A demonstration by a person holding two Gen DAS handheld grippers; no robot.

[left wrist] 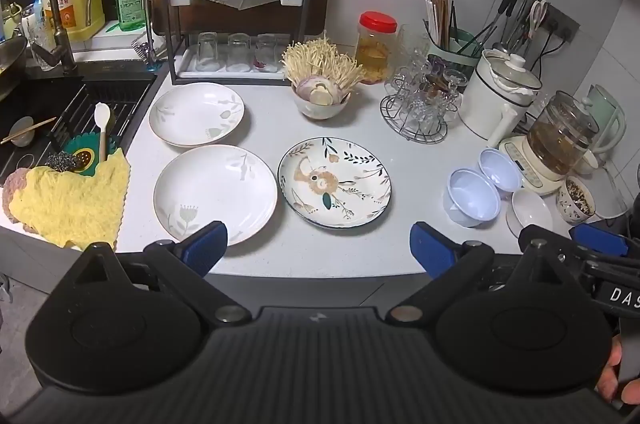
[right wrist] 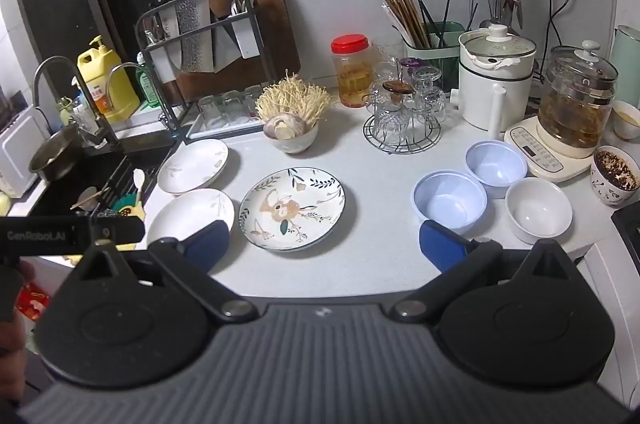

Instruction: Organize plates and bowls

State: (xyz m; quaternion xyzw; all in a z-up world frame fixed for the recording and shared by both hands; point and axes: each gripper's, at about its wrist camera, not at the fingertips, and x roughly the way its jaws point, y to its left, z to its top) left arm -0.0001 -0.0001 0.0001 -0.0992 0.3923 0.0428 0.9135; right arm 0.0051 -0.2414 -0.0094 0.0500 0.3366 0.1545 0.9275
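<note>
Through my left wrist camera, my left gripper (left wrist: 318,248) hangs wide open over the near edge of the pale grey stone countertop (left wrist: 264,256), holding nothing. Its left blue pad overlaps the rim of the nearer white round plate with a faint leaf print (left wrist: 215,193); a second white leaf-print plate (left wrist: 196,113) lies just behind that one, beside the black sink (left wrist: 60,112). The round plate painted with a floral deer pattern (left wrist: 334,182) sits ahead between my fingers. Two pale blue plastic bowls (left wrist: 484,182) and a small white ceramic bowl (left wrist: 529,212) stand upright, mouths up, to the right.

Through my right wrist camera, my right gripper (right wrist: 324,244) is likewise spread wide and empty. The floral plate (right wrist: 292,208) lies flat just ahead, nearer my left finger; the blue bowls (right wrist: 472,184) and white bowl (right wrist: 538,209) cluster beyond my right finger. A white tiled wall (right wrist: 360,4) backs the counter.
</note>
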